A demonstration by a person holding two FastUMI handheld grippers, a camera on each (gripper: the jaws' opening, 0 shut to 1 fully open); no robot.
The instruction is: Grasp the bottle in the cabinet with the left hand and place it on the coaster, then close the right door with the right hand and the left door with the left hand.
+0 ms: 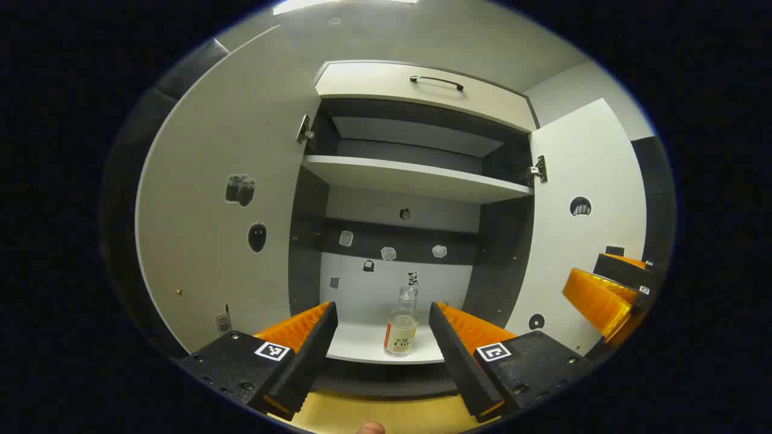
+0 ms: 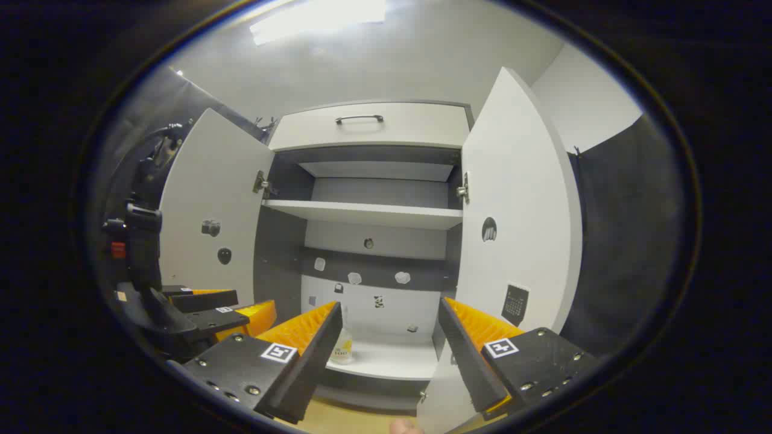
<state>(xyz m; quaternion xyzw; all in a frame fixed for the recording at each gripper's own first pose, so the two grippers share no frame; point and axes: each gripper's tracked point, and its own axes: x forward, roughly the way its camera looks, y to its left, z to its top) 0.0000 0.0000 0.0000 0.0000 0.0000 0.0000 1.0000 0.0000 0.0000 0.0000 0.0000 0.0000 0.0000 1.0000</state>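
The cabinet (image 1: 422, 90) stands with both doors swung wide; the left door (image 1: 229, 199) and the right door (image 1: 585, 229) each carry small stickers on their inner faces. Inside, the bottle (image 1: 403, 322) stands upright on the bottom shelf (image 1: 362, 343), near its front edge, clear glass with a label low on its body and no cap that I can make out; a bare shelf (image 1: 416, 178) runs across above it, and a drawer front with a dark handle (image 1: 437, 81) sits at the top.

The left gripper (image 1: 382, 328) is held in front of the opening, its jaws spread wide with the bottle framed between them but farther back, untouched; the right gripper (image 1: 609, 295) shows off to the side by the right door.

From the right gripper view, the right gripper (image 2: 391, 328) is likewise spread open and holding nothing; the bottle (image 2: 344, 343) peeks out just past one finger (image 2: 301, 337); the left gripper (image 2: 235, 313) hangs near the left door (image 2: 205, 211), and the right door (image 2: 518, 229) stands close by.
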